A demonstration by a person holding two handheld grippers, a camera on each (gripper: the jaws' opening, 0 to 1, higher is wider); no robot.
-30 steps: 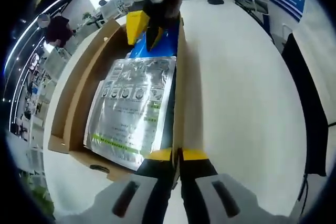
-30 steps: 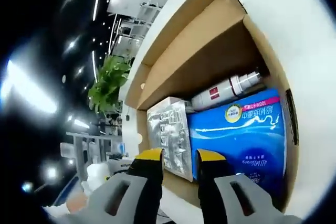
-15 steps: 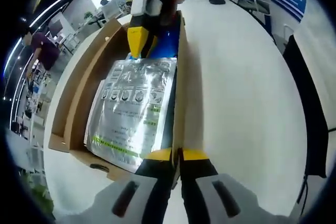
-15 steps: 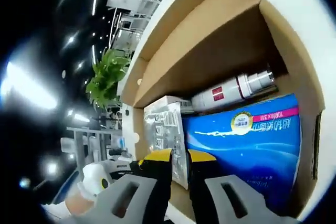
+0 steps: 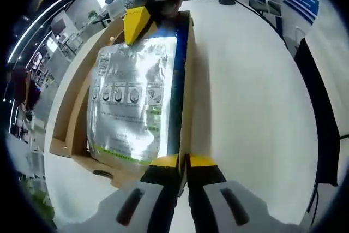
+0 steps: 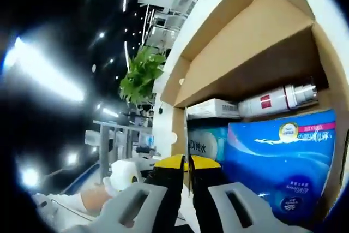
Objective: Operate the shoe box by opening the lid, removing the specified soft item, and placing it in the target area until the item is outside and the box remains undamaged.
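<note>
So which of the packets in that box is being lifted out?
The silver foil pouch, pinched by the right gripper; the blue tissue pack lies flat in the box.

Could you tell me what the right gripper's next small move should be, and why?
Probably keep lifting: the right gripper is shut on the silver pouch's top edge, and the pouch's lower end sits inside the shoe box, whose wall the left gripper pinches.

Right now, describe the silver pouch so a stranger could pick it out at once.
Find the open cardboard box on the white table. The silver pouch rises out of it, pinched at its far edge by the right gripper. It is shiny foil with printed icons, unlike the blue pack.
</note>
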